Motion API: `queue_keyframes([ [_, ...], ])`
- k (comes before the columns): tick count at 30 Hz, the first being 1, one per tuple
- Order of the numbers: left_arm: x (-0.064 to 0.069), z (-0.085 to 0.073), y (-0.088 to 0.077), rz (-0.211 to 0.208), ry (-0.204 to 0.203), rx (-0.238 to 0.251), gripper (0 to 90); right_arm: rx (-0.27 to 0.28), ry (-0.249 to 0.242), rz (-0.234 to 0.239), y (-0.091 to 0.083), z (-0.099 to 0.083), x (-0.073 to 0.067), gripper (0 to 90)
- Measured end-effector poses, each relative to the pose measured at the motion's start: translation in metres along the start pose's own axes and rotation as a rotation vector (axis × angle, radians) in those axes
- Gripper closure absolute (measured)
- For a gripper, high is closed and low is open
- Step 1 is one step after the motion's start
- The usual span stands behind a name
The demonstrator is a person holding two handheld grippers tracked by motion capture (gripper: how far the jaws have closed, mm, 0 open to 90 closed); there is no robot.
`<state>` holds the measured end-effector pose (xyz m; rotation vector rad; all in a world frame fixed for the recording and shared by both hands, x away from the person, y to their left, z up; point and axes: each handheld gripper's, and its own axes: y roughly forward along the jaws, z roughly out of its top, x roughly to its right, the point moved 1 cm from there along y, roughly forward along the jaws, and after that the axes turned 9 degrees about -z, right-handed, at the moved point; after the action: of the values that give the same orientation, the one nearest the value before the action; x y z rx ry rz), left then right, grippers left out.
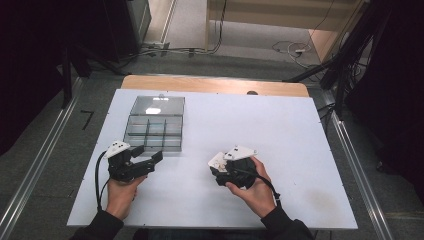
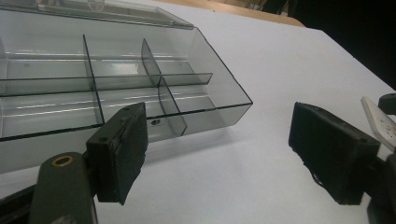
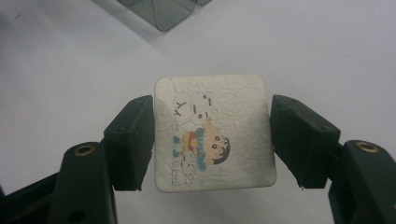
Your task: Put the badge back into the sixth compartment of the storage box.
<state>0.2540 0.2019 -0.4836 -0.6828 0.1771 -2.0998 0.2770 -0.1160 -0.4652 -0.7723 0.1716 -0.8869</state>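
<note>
A white square tile (image 3: 215,133) printed with a cartoon child sits clamped between the 2 fingers of the right gripper (image 1: 223,165), above the white surface (image 1: 280,135). At 9 o'clock from it, the left gripper (image 1: 147,159) holds its fingers spread and empty, just beside the clear compartment box (image 1: 154,129).

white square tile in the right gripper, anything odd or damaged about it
The white square tile, clamped between the right gripper jaws, has a wrinkled, crackled face, and its cartoon picture sits sideways. No break or chip shows.
</note>
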Motion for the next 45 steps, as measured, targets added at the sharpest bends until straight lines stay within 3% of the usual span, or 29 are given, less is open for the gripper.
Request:
queue_keyframes([
  [29, 0.004, 0.008, 0.015, -0.102, -0.049, -0.01, 21.9, 0.043, -0.035, 0.022, 0.012, 0.016, -0.015, 31.1],
  [45, 0.015, 0.011, 0.026, -0.178, -0.049, -0.03, 25.8, 0.063, -0.037, 0.024, 0.013, 0.022, -0.021, 31.2],
])
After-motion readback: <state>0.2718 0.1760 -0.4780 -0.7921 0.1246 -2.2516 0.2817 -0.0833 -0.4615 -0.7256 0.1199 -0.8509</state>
